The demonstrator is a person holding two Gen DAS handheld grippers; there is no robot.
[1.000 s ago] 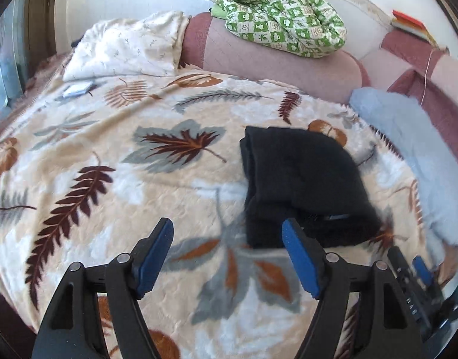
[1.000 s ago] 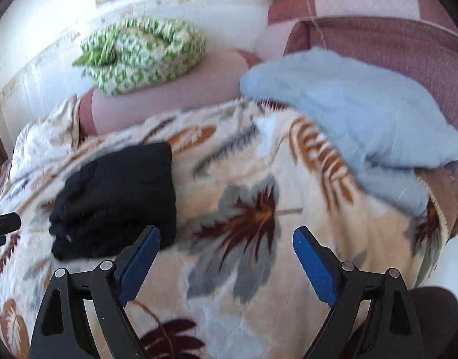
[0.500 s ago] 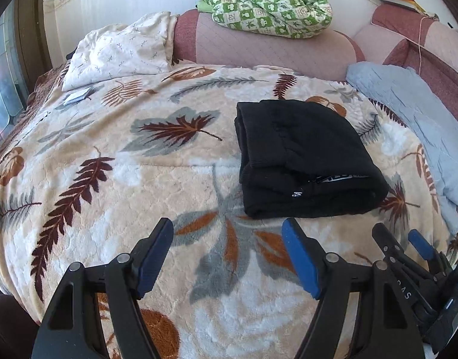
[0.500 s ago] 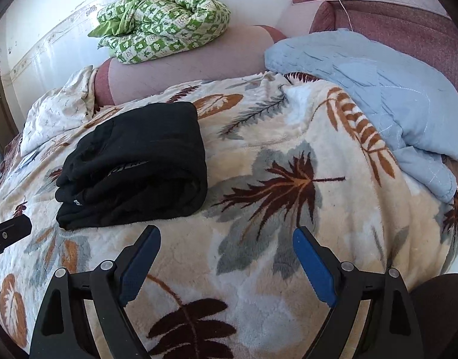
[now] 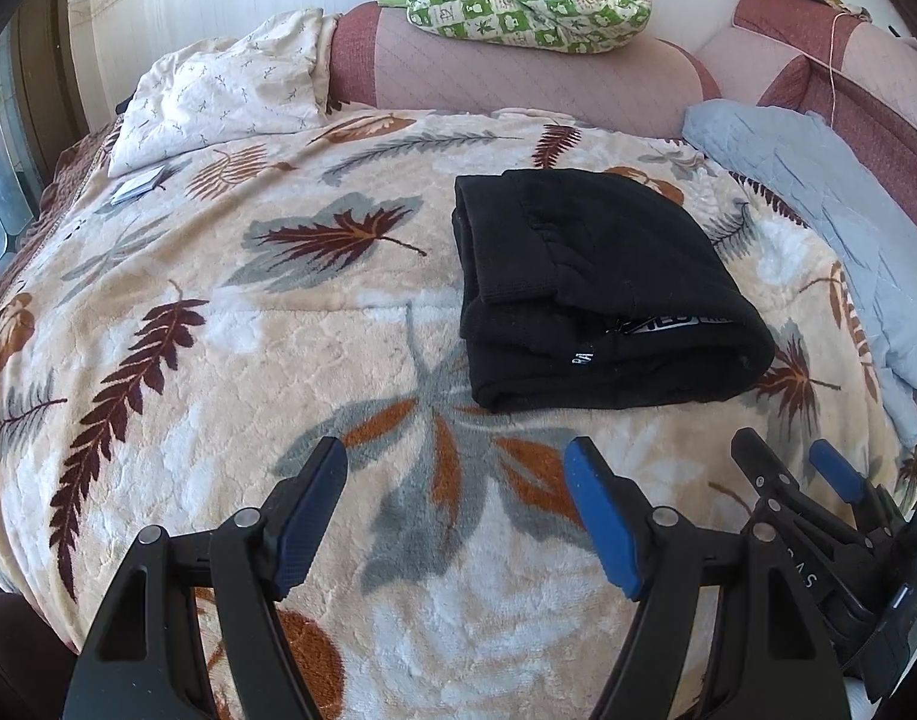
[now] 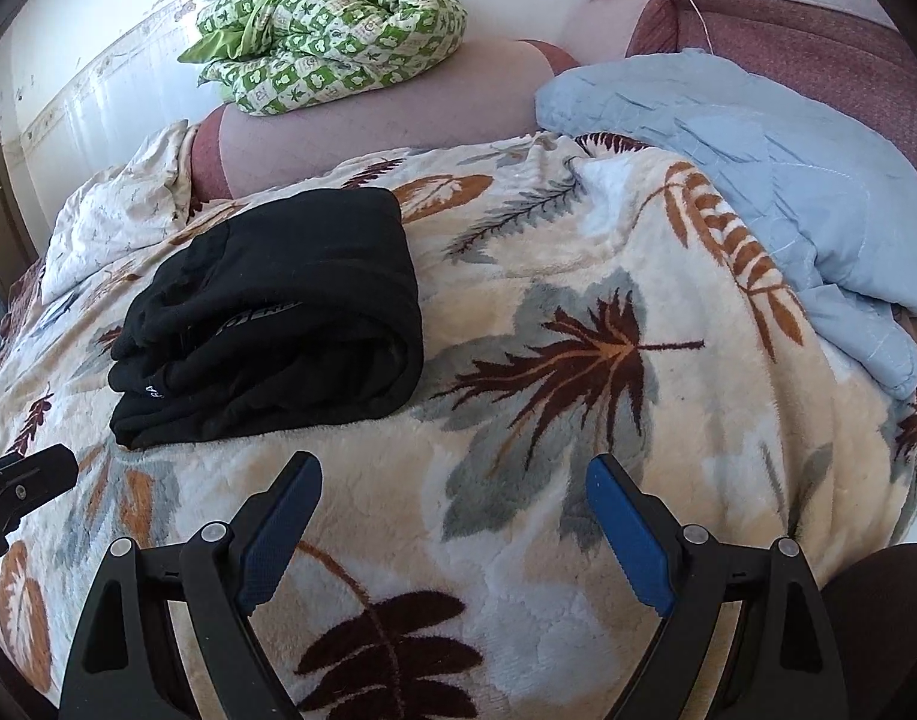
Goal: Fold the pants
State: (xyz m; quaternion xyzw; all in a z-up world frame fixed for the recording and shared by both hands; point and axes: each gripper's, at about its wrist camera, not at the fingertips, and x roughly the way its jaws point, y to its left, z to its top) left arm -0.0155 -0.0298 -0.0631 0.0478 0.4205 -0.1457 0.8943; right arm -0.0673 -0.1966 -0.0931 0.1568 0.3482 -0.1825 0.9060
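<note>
At far left a white pillow (image 5: pixel 218 90) lies at the head of the leaf-print blanket (image 5: pixel 218 360), with a small flat card or packet (image 5: pixel 137 186) just below it. Nearer, the left gripper (image 5: pixel 455 516) hangs over bare blanket with its jaws spread wide and nothing between them.

Mid-bed sit the pants (image 5: pixel 590 294) — black, stacked into a compact, thick rectangle with several layers showing along the near edge and a strip of white lettering peeking out of the fold. They lie flat, apart from both tools. From the right wrist view the same bundle (image 6: pixel 278 312) looks neat, one side rounded where the cloth doubles over.

Further right, the right gripper (image 6: pixel 455 528) is also wide open and empty, short of the bundle. Beyond it a pale blue quilt (image 6: pixel 758 180) drapes the bed's edge, and a green checked quilt (image 6: pixel 332 36) rests on the pink bolster (image 6: pixel 446 108) behind.

By my reading the folding is essentially finished — at most a small squaring-up of the near edge is left
</note>
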